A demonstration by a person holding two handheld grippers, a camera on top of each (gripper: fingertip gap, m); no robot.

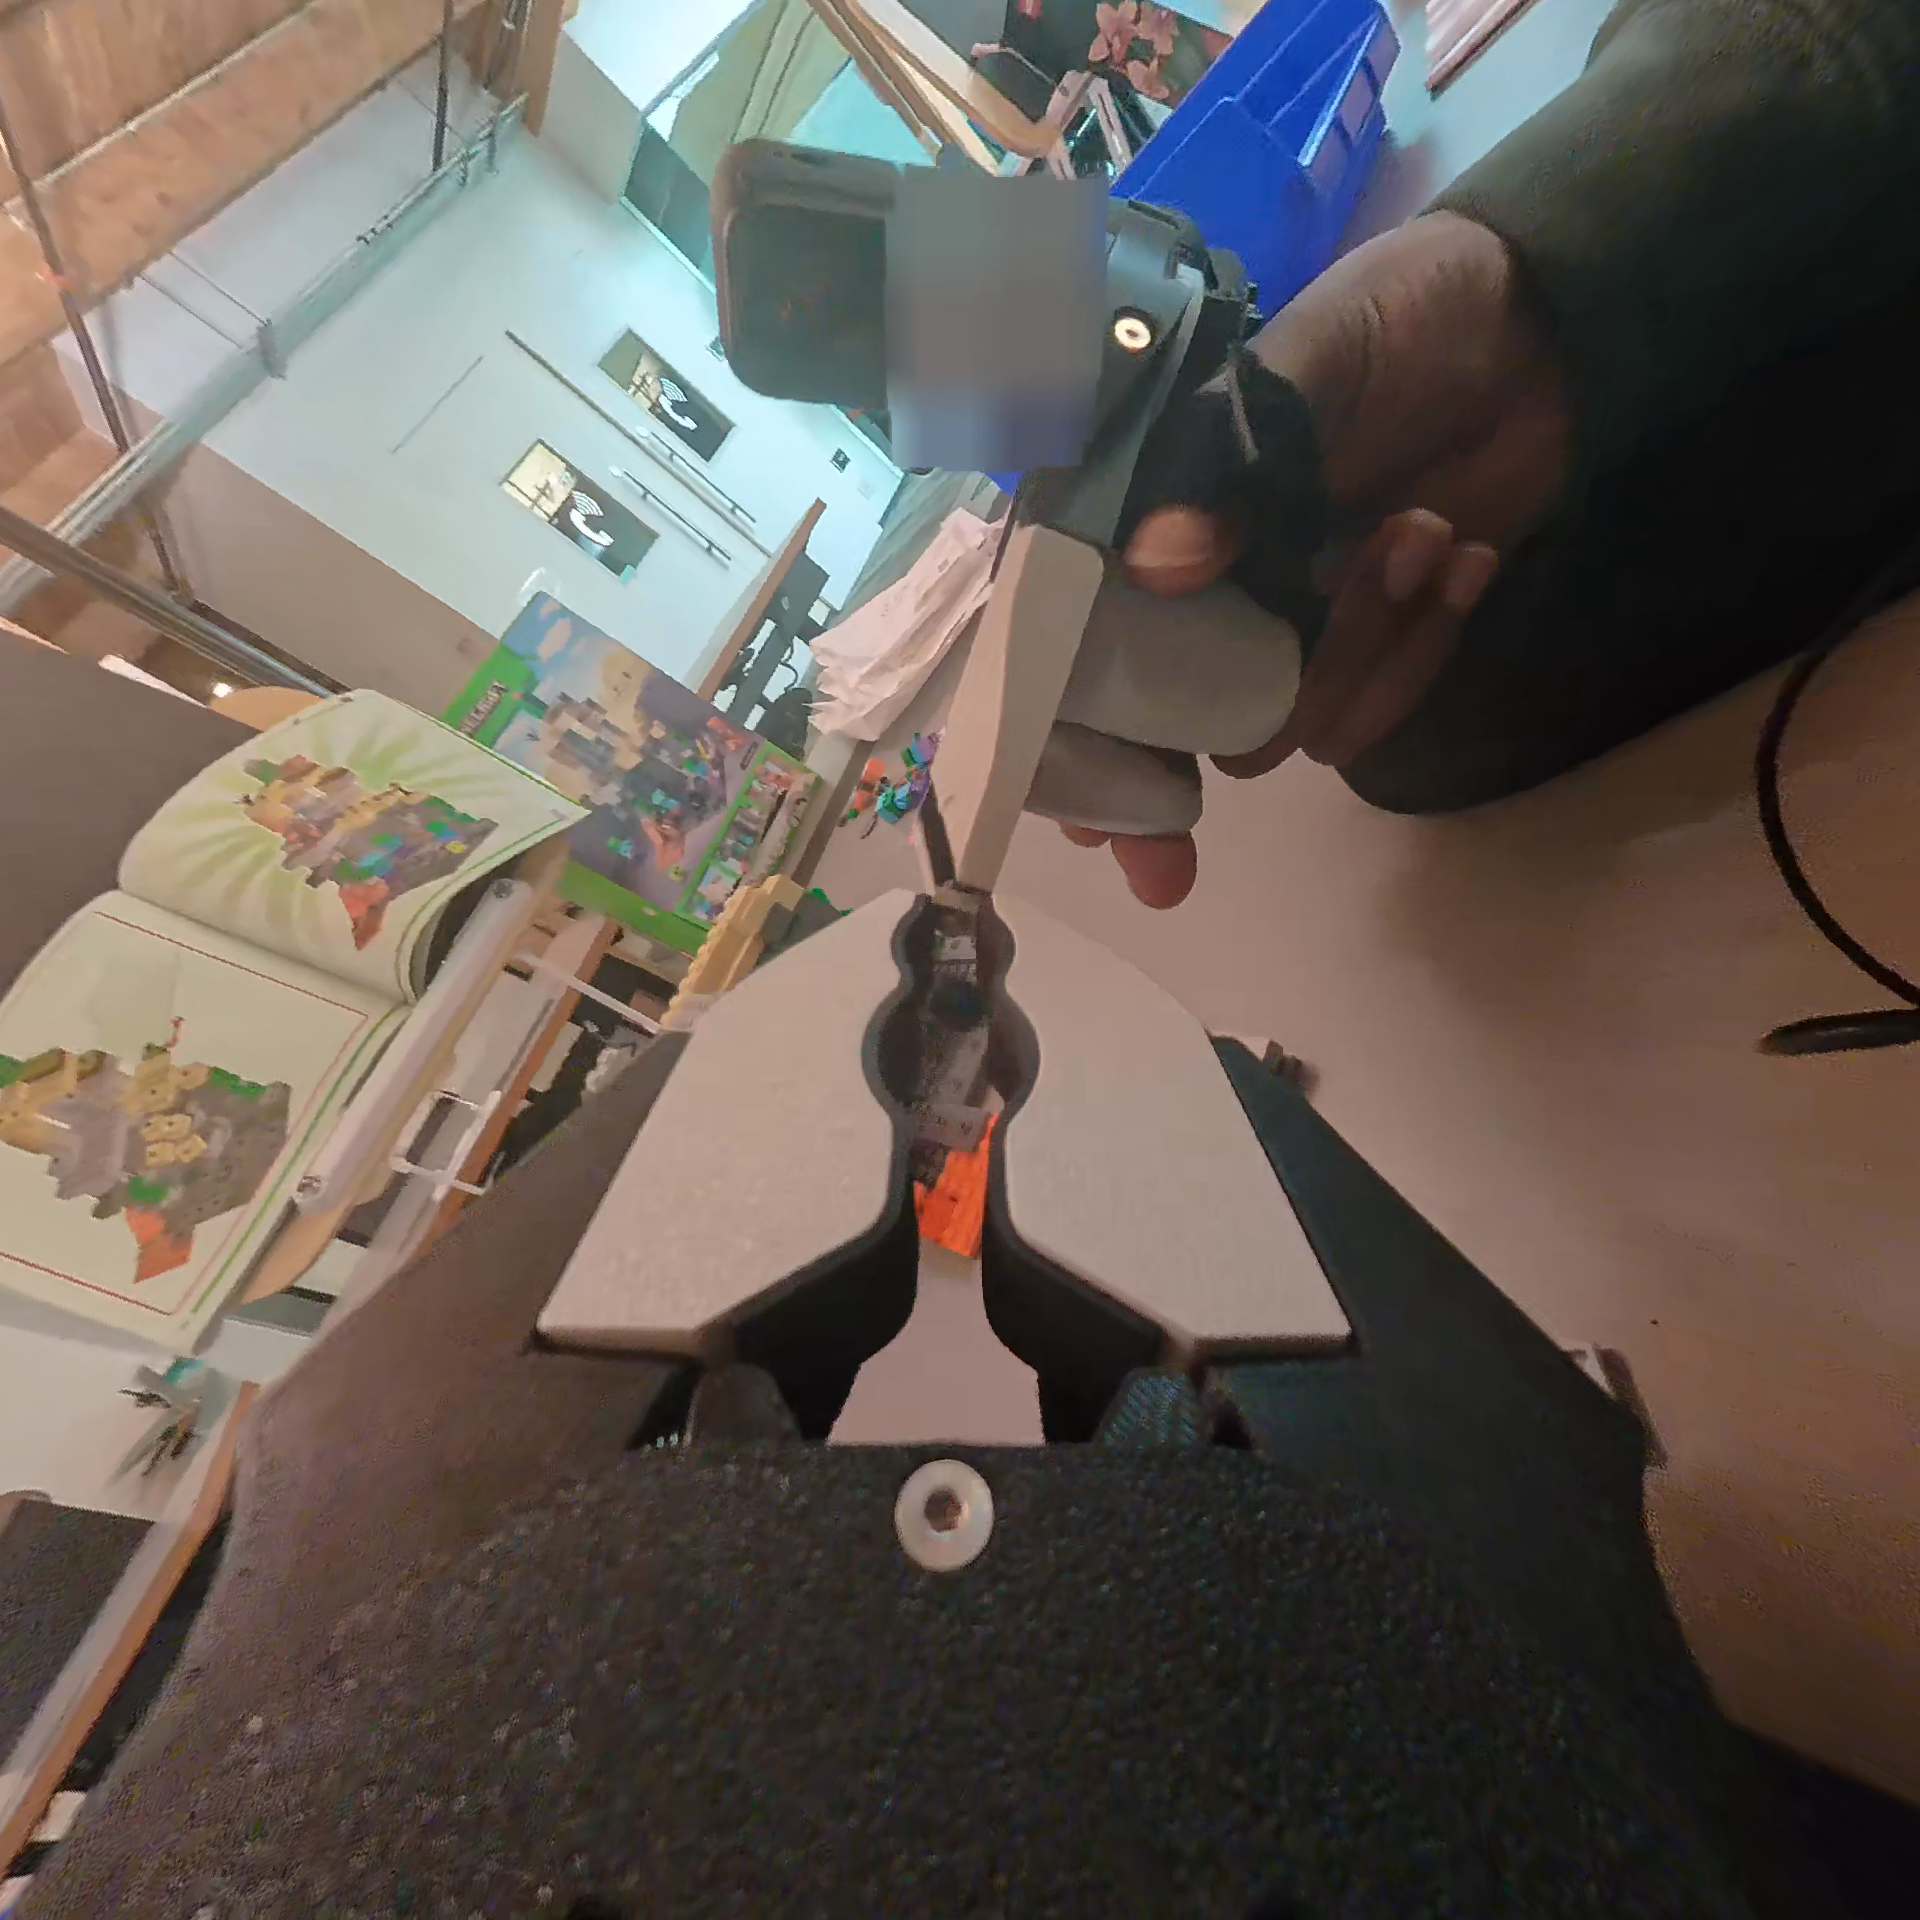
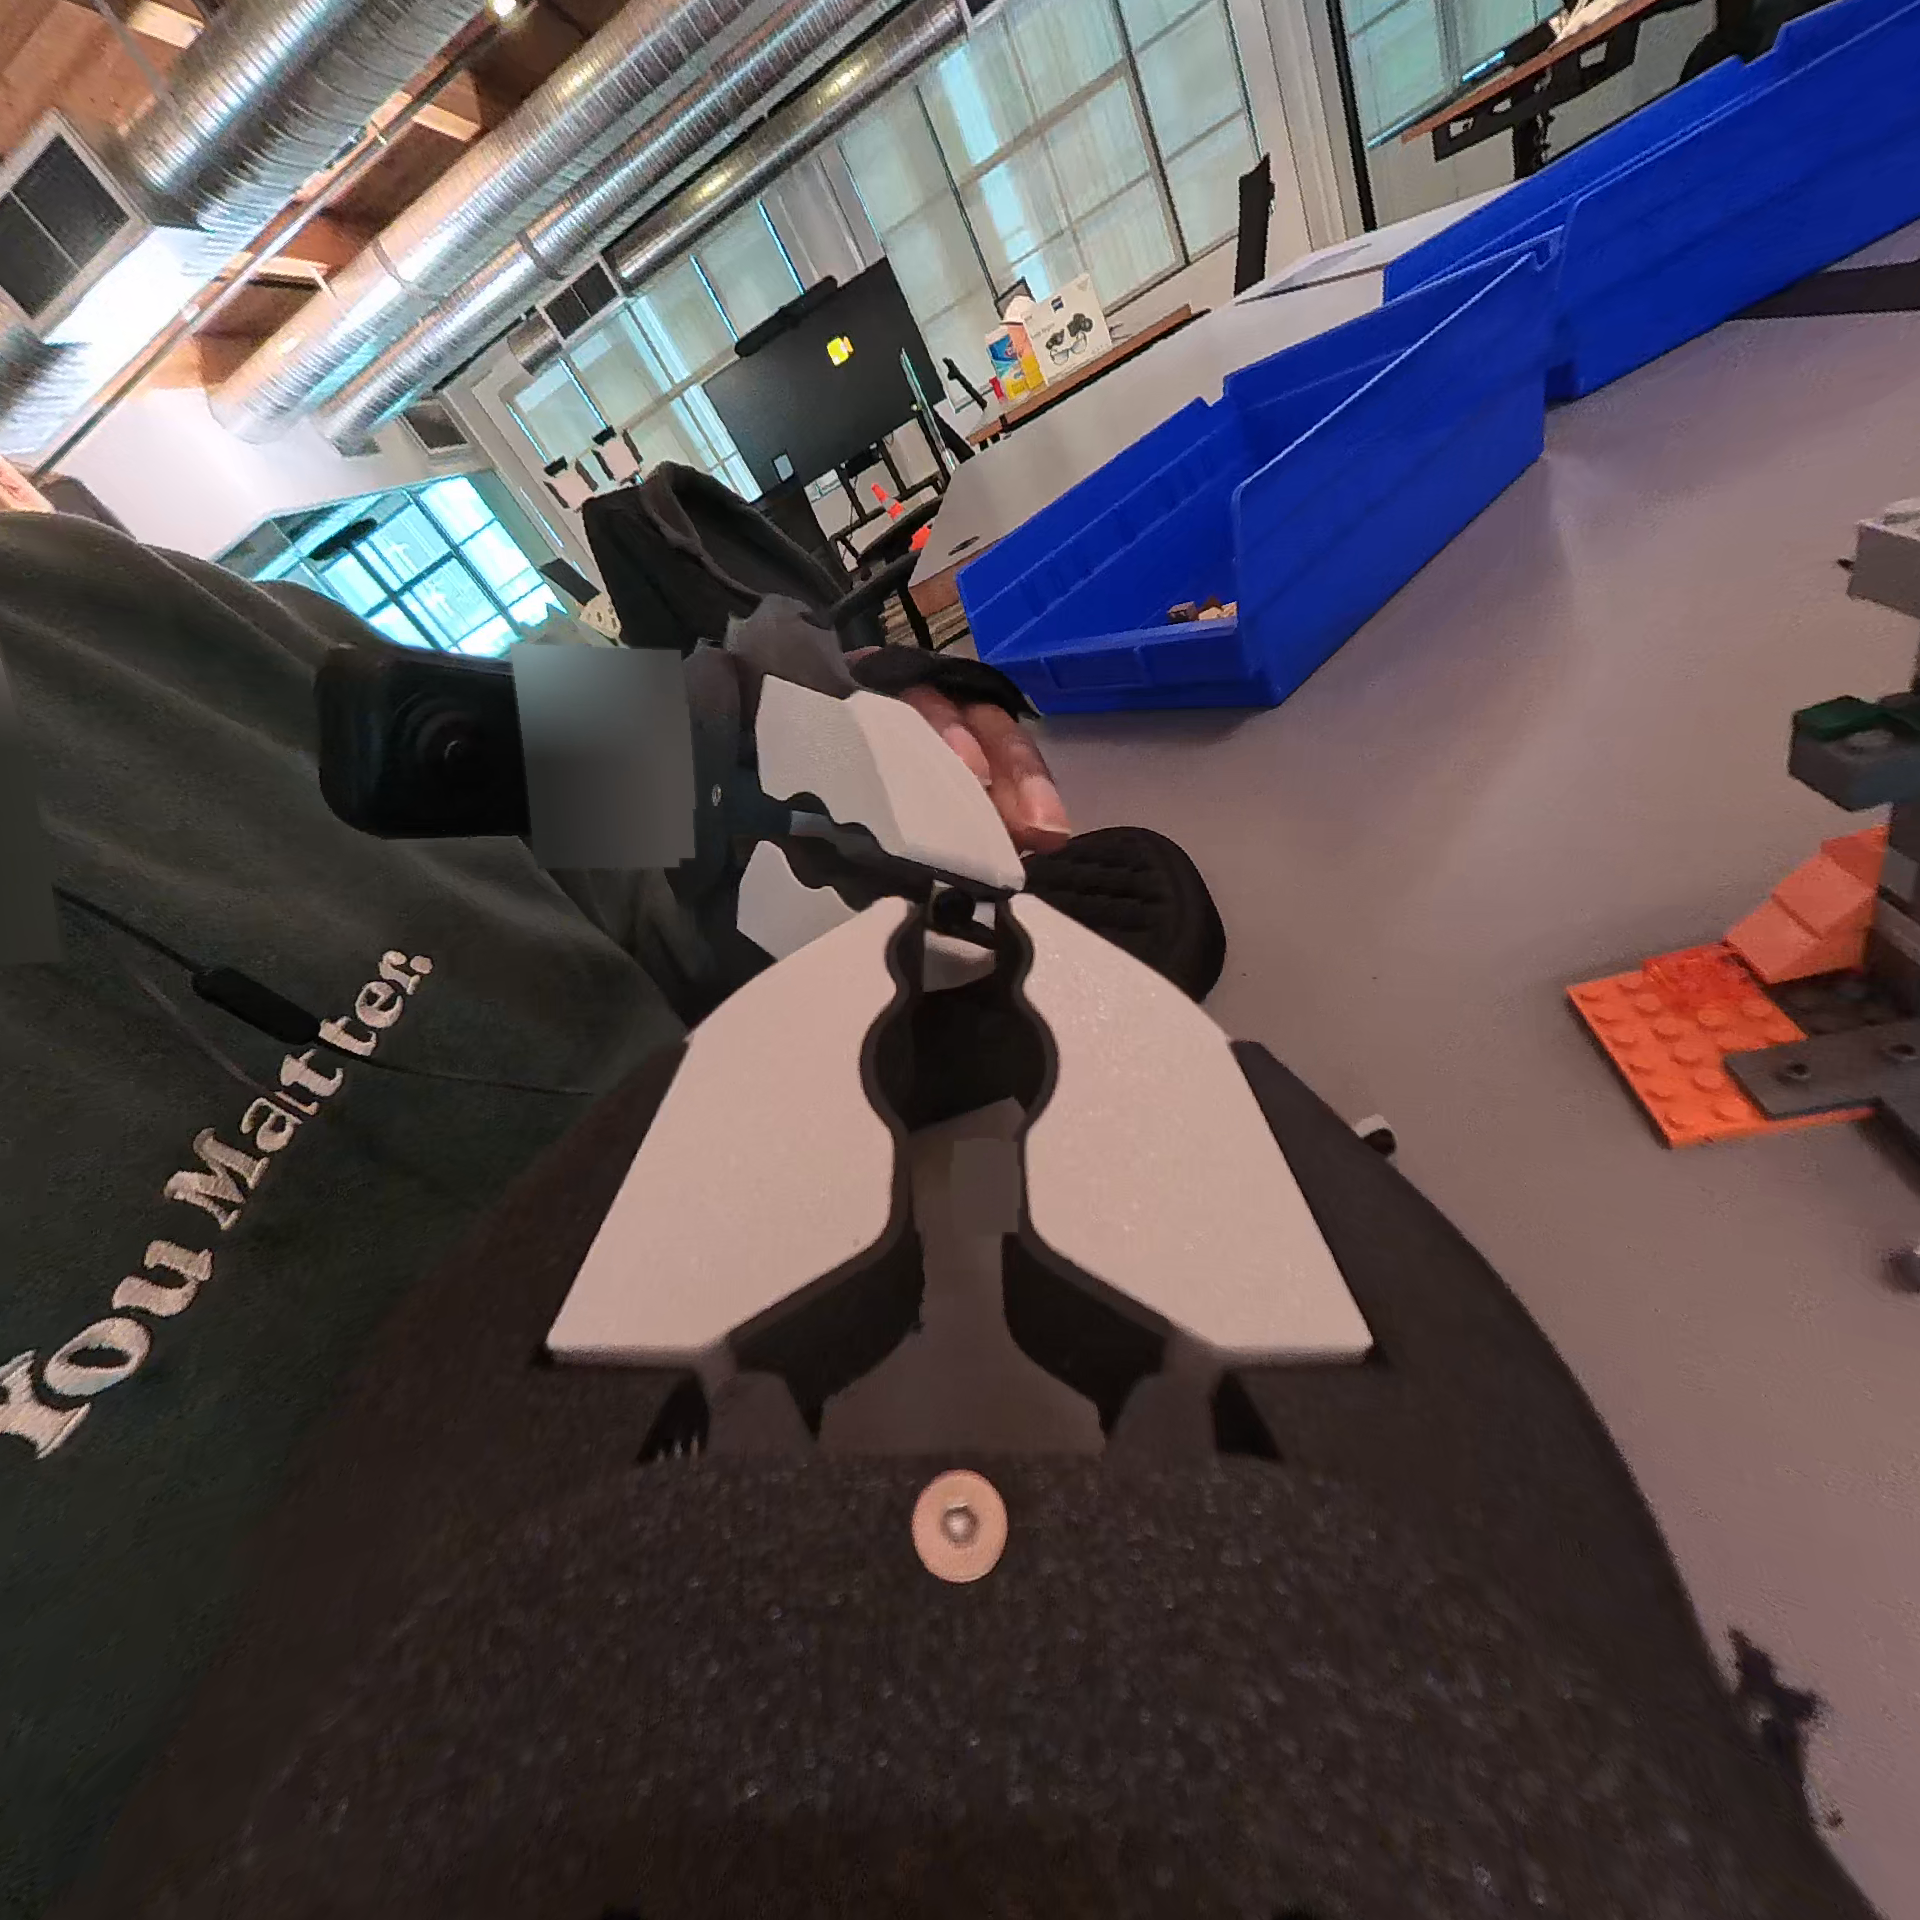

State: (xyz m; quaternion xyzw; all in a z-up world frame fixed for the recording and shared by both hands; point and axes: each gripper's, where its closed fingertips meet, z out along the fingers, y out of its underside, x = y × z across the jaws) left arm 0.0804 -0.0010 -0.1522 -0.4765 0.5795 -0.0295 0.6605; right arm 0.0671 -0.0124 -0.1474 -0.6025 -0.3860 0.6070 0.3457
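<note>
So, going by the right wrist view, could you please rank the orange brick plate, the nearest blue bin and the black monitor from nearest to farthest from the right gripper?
1. The orange brick plate lies on the table, to the right of the right gripper.
2. The nearest blue bin sits farther back, up and to the right.
3. The black monitor stands far off by the windows.

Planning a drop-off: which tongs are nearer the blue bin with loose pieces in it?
Left. The left tongs sit just in front of the blue bin; the right tongs point at it from farther back, tips near the left's.
</note>
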